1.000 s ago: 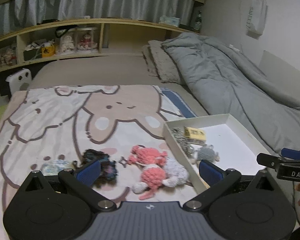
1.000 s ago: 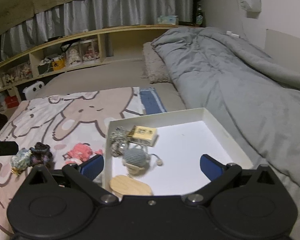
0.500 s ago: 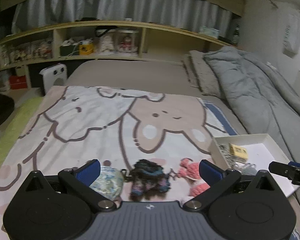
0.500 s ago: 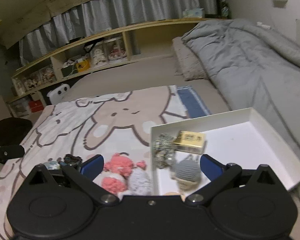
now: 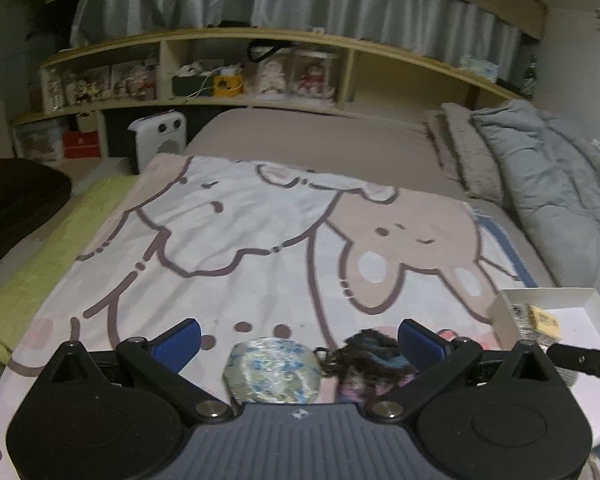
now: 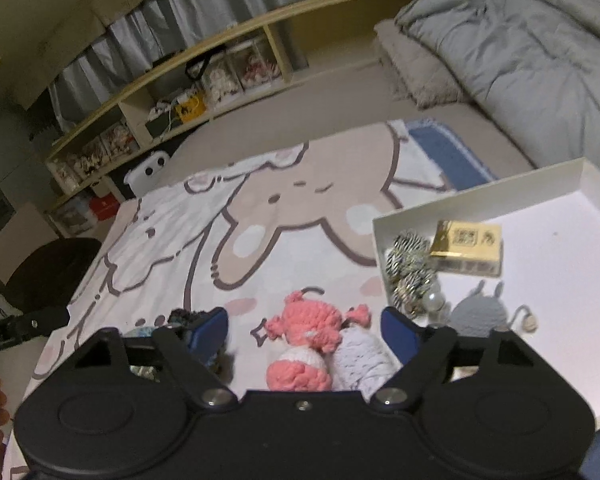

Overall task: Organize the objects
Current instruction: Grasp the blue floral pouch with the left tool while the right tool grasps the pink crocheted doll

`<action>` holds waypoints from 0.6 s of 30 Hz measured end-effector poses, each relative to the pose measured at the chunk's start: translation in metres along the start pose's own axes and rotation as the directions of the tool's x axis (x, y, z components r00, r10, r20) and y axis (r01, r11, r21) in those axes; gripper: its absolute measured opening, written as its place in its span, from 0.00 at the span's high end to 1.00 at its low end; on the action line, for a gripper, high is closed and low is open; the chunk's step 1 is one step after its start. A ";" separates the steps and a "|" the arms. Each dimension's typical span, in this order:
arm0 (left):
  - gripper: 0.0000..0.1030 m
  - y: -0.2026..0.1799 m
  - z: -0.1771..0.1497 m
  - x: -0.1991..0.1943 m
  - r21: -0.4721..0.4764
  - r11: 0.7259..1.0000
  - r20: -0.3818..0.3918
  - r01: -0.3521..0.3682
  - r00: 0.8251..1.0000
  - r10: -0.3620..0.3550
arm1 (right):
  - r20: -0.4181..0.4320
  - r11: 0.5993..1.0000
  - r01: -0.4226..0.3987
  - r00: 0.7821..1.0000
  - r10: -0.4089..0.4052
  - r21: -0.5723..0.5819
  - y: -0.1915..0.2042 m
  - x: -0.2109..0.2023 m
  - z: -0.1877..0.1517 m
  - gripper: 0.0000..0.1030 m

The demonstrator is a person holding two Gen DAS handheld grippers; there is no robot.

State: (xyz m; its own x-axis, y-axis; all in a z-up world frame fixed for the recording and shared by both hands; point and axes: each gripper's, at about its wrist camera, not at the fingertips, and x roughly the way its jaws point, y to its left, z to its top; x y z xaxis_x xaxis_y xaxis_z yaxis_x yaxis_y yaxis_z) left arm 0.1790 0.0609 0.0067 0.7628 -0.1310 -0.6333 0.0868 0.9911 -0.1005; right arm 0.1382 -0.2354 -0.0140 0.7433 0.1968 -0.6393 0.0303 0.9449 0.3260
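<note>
My left gripper (image 5: 298, 338) is open over a round blue-flowered pouch (image 5: 272, 370) and a dark knitted toy (image 5: 370, 360) on the cartoon blanket (image 5: 260, 240). My right gripper (image 6: 306, 330) is open, with a pink crochet toy (image 6: 304, 340) and a pale lilac one (image 6: 360, 356) lying between its fingers. The white box (image 6: 560, 216) at the right holds a yellow carton (image 6: 466, 246), a striped metallic bundle (image 6: 408, 268) and a grey knitted mouse (image 6: 480, 314). The box's corner shows in the left wrist view (image 5: 548, 300).
A grey duvet (image 6: 520, 48) and a pillow (image 6: 420, 76) lie at the bed's far right. Wooden shelves (image 5: 260, 76) with figurines run along the back. A white heater (image 5: 158, 140) and a dark chair (image 6: 48, 272) stand off the bed's left side.
Both grippers have swung left. The left now frames the pouch and dark toy instead of the pink toy; the right has left the box and now frames the pink and lilac toys.
</note>
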 end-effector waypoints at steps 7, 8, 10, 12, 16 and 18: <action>0.00 0.010 -0.006 0.025 -0.014 0.999 -0.057 -0.030 0.998 0.030 | -0.087 0.997 -0.015 0.996 0.022 0.081 -0.003 0.033 -0.005 0.59; 0.00 0.012 -0.008 0.030 -0.019 0.999 -0.069 -0.033 0.997 0.032 | -0.101 0.995 -0.021 0.994 0.031 0.100 -0.004 0.037 -0.006 0.62; 0.00 0.015 -0.010 0.038 -0.040 0.998 -0.099 -0.039 0.994 0.034 | -0.130 0.991 -0.024 0.991 0.041 0.131 -0.007 0.045 -0.008 0.66; 0.00 0.018 -0.012 0.045 -0.059 0.997 -0.121 -0.042 0.992 0.034 | -0.158 0.989 -0.020 0.987 0.044 0.148 -0.008 0.053 -0.010 0.67; 0.00 0.019 -0.017 0.058 -0.046 0.998 -0.149 -0.052 0.988 0.044 | -0.185 0.989 -0.007 0.982 0.034 0.147 -0.008 0.065 -0.012 0.67; 0.00 0.018 -0.020 0.065 -0.029 0.997 -0.165 -0.068 0.984 0.062 | -0.200 0.988 -0.008 0.979 0.038 0.153 -0.008 0.071 -0.013 0.67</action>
State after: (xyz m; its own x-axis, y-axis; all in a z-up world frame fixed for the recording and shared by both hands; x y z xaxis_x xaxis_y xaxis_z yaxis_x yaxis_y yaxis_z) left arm 0.2180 0.0702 -0.0516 0.6505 -0.0708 -0.7562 0.0164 0.9967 -0.0792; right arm 0.1826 -0.2261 -0.0711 0.5955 0.2813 -0.7525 0.1265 0.8922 0.4336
